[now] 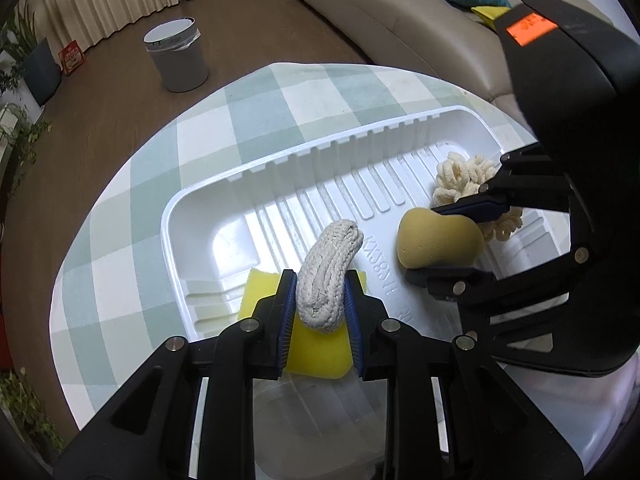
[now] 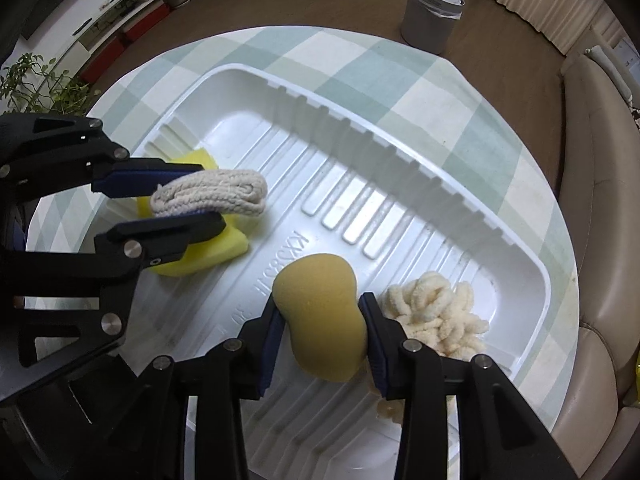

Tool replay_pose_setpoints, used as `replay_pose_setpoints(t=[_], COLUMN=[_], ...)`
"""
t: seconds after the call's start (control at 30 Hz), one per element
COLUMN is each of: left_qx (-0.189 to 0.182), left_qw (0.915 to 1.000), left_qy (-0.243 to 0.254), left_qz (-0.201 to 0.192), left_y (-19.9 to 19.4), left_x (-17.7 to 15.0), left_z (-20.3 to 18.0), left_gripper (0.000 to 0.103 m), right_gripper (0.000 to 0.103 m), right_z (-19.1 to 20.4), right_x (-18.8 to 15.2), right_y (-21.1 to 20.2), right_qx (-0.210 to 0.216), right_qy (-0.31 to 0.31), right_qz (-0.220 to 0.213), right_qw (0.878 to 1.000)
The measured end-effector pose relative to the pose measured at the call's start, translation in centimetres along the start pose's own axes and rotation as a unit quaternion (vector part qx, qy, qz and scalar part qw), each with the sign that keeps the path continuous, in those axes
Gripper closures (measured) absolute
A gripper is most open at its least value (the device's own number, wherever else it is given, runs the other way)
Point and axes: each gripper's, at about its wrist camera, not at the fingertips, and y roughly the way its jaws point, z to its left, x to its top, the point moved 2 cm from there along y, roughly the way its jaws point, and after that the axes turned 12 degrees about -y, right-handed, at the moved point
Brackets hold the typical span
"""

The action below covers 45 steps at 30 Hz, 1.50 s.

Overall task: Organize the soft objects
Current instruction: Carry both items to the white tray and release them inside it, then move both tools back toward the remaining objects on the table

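Nearest the lens, the left gripper (image 1: 320,304) has its jaws pinching a grey knitted roll (image 1: 326,276) above the yellow sponge (image 1: 316,350) at the tray's left end. The white ribbed tray (image 2: 248,74) sits on the checked surface (image 2: 360,60). The right gripper (image 2: 322,332) pinches a tan pear-shaped sponge (image 2: 320,308) at its waist, beside a cream chenille tuft (image 2: 434,312). All look light, squashy and unbreakable; a mid-body hold should suit.
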Motion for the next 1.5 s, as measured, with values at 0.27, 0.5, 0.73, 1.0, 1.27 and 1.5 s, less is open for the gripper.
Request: replay_pose_setpoints(t=[0.27, 0.5, 0.73, 1.0, 1.27, 1.5], left_qx=[0.008, 0.005, -0.006, -0.029, -0.064, -0.087], left_qw=[0.9999, 0.9998, 0.9987, 0.9940, 0.9793, 0.9686], left_qy=[-0.007, -0.017, -0.042, -0.061, -0.057, -0.035], left_qz=[-0.006, -0.009, -0.026, -0.086, -0.183, -0.230], left_y=[0.0, -0.5, -1.9, -8.5, -18.5, -22.7], left_x=[-0.3, -0.4, -0.3, -0.9, -6.1, -14.4], left_z=[0.3, 0.7, 1.9, 2.6, 2.7, 1.3], left_gripper=[0.044, 0.044, 0.038, 0.025, 0.013, 0.001], right_gripper=[0.058, 0.054, 0.035, 0.031, 0.020, 0.009], right_z=[-0.3, -0.6, -0.7, -1.1, 0.5, 5.6], right_x=[-0.3, -0.6, -0.8, -2.4, -6.3, -13.4], right_y=[0.4, 0.0, -1.7, -8.0, -19.8, -25.5], right_qx=[-0.004, -0.008, -0.022, -0.034, -0.055, -0.054], right_qy=[0.006, 0.010, 0.020, 0.041, 0.073, 0.090], right_qz=[0.003, -0.008, -0.025, -0.088, -0.207, -0.290], right_qw=[1.000, 1.000, 0.999, 0.995, 0.974, 0.951])
